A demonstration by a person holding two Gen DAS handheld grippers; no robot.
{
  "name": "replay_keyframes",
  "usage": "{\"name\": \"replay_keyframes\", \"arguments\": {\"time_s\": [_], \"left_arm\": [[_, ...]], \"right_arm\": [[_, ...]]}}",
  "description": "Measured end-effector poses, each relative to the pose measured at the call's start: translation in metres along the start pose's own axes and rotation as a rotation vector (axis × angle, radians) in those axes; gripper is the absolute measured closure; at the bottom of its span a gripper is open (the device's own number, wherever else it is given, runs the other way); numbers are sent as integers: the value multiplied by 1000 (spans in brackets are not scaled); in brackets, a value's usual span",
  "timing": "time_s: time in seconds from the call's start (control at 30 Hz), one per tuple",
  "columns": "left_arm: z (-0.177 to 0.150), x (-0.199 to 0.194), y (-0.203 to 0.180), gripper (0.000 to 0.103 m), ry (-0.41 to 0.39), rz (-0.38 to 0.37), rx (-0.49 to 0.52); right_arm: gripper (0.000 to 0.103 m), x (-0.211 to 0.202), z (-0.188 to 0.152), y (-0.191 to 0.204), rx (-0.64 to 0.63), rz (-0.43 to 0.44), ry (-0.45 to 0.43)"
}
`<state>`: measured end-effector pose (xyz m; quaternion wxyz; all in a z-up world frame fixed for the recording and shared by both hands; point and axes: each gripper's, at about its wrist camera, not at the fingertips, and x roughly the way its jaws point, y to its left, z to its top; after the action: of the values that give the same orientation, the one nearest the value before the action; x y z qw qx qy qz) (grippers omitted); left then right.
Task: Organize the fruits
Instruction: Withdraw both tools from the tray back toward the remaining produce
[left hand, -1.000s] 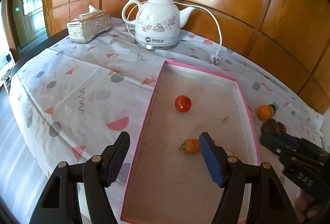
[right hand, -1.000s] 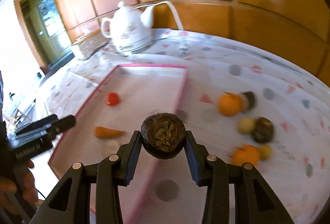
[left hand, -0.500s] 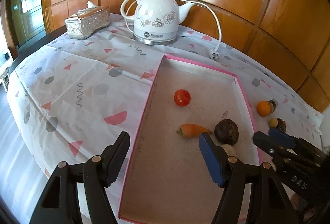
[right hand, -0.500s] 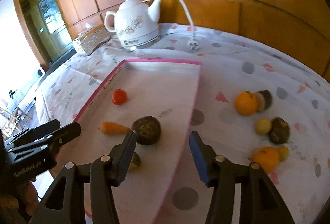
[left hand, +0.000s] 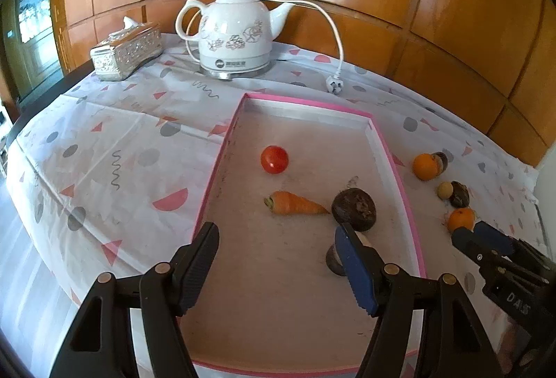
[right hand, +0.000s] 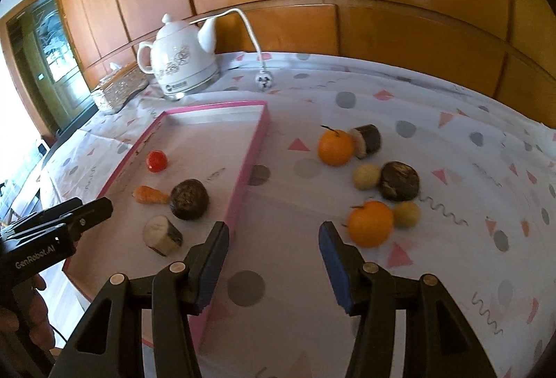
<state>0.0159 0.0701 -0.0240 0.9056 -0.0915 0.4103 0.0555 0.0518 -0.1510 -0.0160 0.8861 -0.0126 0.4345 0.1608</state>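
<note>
Both tongs, right and left, gape (nothing held) over the pink tray.

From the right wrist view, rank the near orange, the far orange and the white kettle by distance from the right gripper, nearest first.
Measured from the right gripper, which is open:
1. Near orange, just right of the right finger, on the tablecloth.
2. Far orange, further back on the cloth, beside a dark cut piece.
3. White kettle, at the table's back, left of centre.
</note>
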Motion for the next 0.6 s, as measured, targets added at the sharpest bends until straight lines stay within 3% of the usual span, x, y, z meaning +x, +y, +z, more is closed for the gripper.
{"name": "replay_keyframes", "arguments": {"time_s": [0.6], "left_arm": [[-7, 0, -31, 33, 9, -42, 90]], "right_arm": [[49, -12, -18, -74, 133, -158, -8]]}}
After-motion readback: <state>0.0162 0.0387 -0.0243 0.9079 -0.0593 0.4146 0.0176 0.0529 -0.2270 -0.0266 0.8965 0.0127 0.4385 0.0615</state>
